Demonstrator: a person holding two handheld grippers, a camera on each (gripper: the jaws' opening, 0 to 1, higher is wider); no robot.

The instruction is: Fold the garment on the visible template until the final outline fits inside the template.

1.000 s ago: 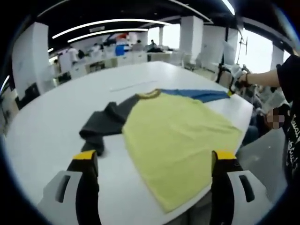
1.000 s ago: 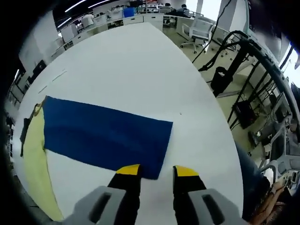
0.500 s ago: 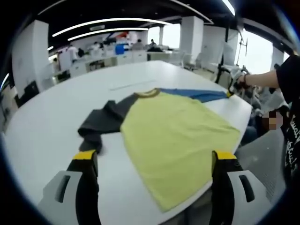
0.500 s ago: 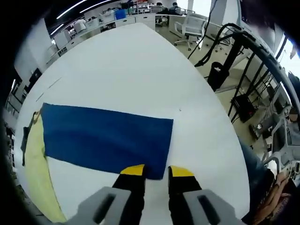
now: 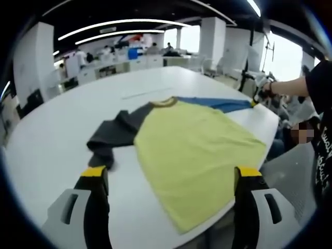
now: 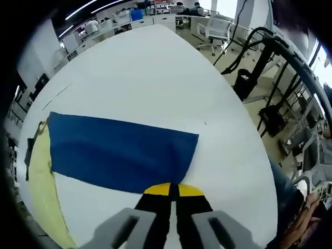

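The garment (image 5: 194, 155) is a tee w/ yellow body, one grey sleeve (image 5: 111, 136) and one blue sleeve (image 6: 116, 153), lying flat on the white tabletop (image 5: 52, 140). Judging by how it lies, it's thin knit: light, limp, no stiffness, will drape and drag if lifted by one point, and prob slides easily on the smooth top. Best taken at edges/corners (sleeve cuffs, hem corners, shoulder seams) so a fold line forms cleanly; a pinch mid-panel would just bunch it.

Right tool (image 6: 174, 189): jaws pressed together at the cuff edge of the blue sleeve, near its lower corner. Looks like it's pinching that edge, tho the cloth between the tips is hidden, so that's a judgement. Sleeve runs straight out from the body, flat, w/ bare tabletop just beyond the cuff.

Left tool (image 5: 171, 174): jaws spread wide, holding nothing, hovering on the near side of the tee. Yellow body lies between and ahead of the tips, hem corner nearest, close to the tabletop edge. Grey sleeve is crumpled, folded on itself, off to the left jaw's side. The right tool shows far off at the blue cuff, held by a person's arm (image 5: 295, 85)

No template outline can be made out under the cloth
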